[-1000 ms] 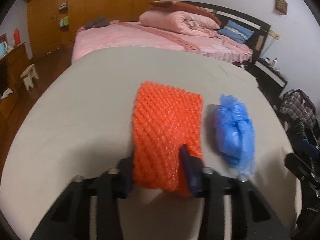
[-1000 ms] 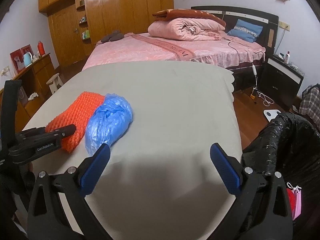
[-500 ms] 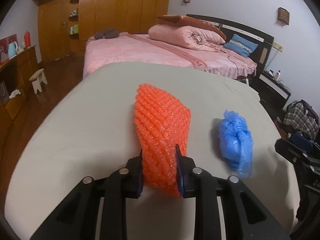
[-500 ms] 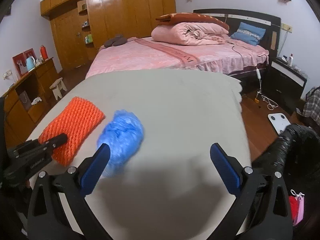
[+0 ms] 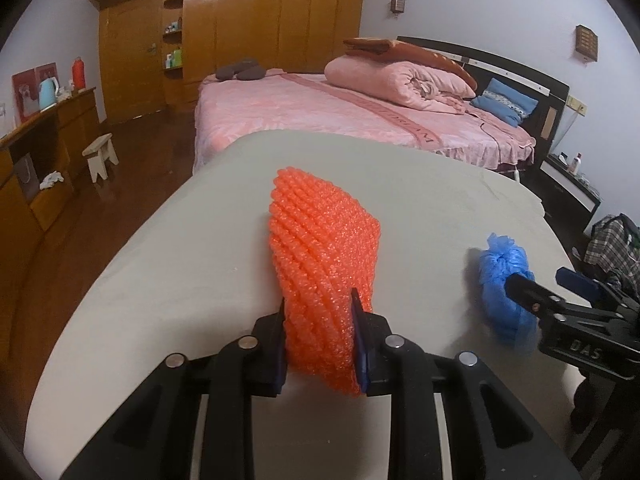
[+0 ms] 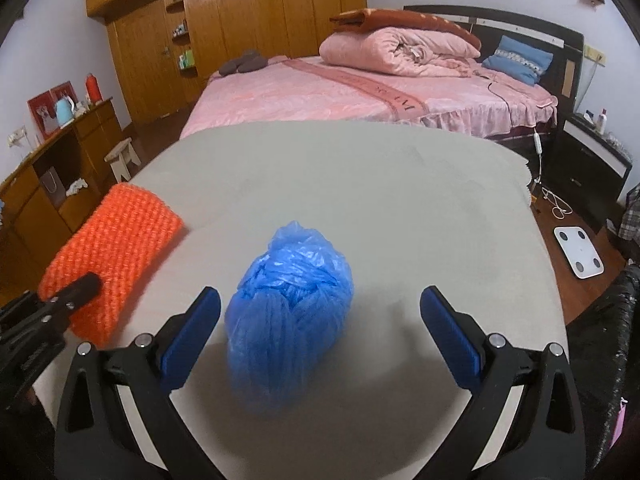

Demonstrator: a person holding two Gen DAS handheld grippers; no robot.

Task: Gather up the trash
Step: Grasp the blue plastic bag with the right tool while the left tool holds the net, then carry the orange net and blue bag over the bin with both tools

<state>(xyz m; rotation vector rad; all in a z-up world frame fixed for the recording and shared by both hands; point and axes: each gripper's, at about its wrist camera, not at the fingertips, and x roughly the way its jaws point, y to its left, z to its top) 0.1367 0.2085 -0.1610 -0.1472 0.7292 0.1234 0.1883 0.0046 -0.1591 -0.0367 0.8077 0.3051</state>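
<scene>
An orange foam net sleeve (image 5: 324,264) is pinched at its near end by my left gripper (image 5: 320,324), which is shut on it and holds it tilted up off the grey table (image 5: 160,280). In the right wrist view the same orange foam net (image 6: 112,252) shows at the left with the left gripper's fingertip (image 6: 86,282) on it. A crumpled blue plastic bag (image 6: 290,300) lies on the table between the wide-open jaws of my right gripper (image 6: 320,316), whose pads do not touch it. The blue bag (image 5: 504,280) also appears at the right of the left wrist view, partly behind the right gripper's fingers (image 5: 524,286).
A black trash bag (image 6: 612,320) stands off the table's right edge. Beyond the table is a pink bed (image 5: 320,108) with folded quilts. A wooden cabinet (image 5: 36,160) and a small stool (image 5: 100,156) stand at the left, a white scale (image 6: 580,252) on the floor at the right.
My left gripper closed on the orange net and lifted it, folding it narrower. My right gripper moved left until the blue bag sits between its open jaws.
</scene>
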